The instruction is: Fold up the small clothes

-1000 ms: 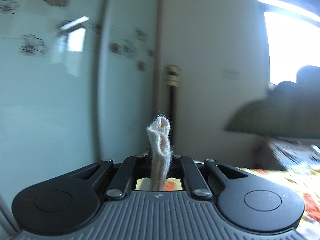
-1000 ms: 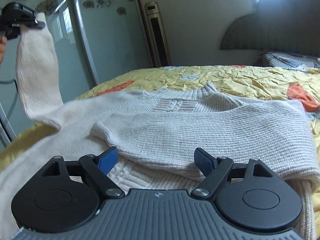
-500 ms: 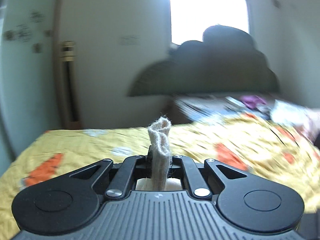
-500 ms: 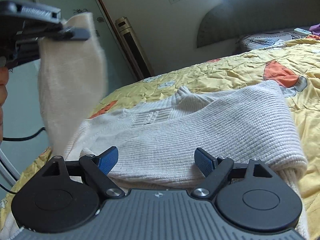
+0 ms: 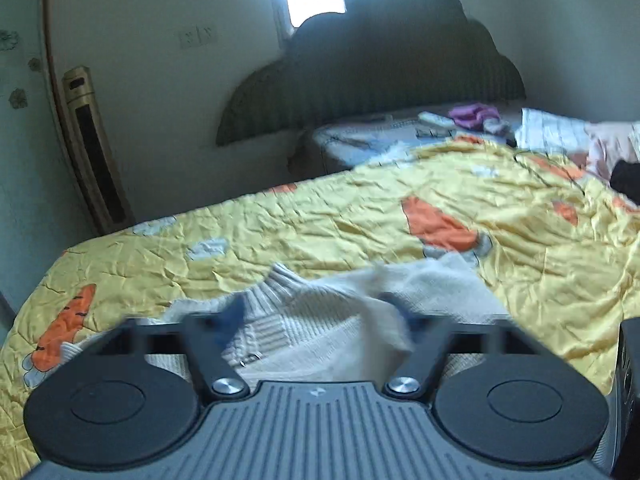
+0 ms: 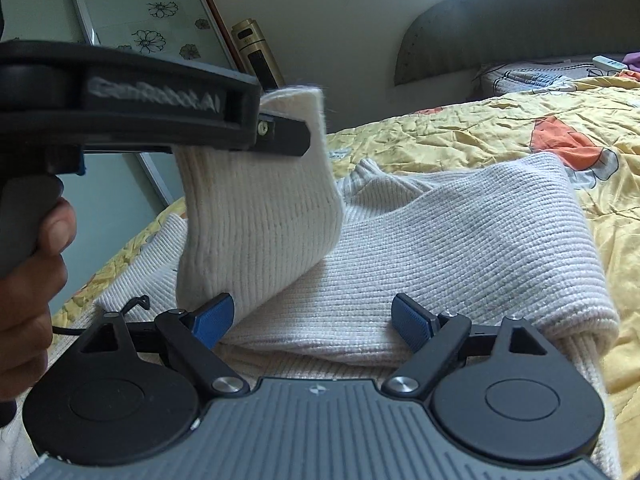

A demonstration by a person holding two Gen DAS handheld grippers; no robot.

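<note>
A cream knitted sweater (image 6: pixel 460 256) lies on the bed, one sleeve folded across its body. In the left wrist view my left gripper (image 5: pixel 320 316) has its jaws spread wide, motion-blurred, with the other sleeve (image 5: pixel 384 328) slipping down between them over the sweater (image 5: pixel 432 284). In the right wrist view the left gripper (image 6: pixel 280 140) is at the upper left, its tip still against the raised sleeve cuff (image 6: pixel 260 220). My right gripper (image 6: pixel 312 320) is open and empty, low over the sweater's near edge, blue pads (image 6: pixel 212 320) apart.
A yellow quilt with orange carrot prints (image 5: pixel 440 216) covers the bed. A dark headboard (image 5: pixel 380 64), pillows and small items (image 5: pixel 472 116) are at the far end. A gold tower fan (image 5: pixel 96 148) and glass sliding doors (image 6: pixel 140 8) stand to the left.
My left gripper swung right and down over the sweater with the sleeve, then opened its jaws; the sleeve is dropping. My right gripper stayed open and moved little.
</note>
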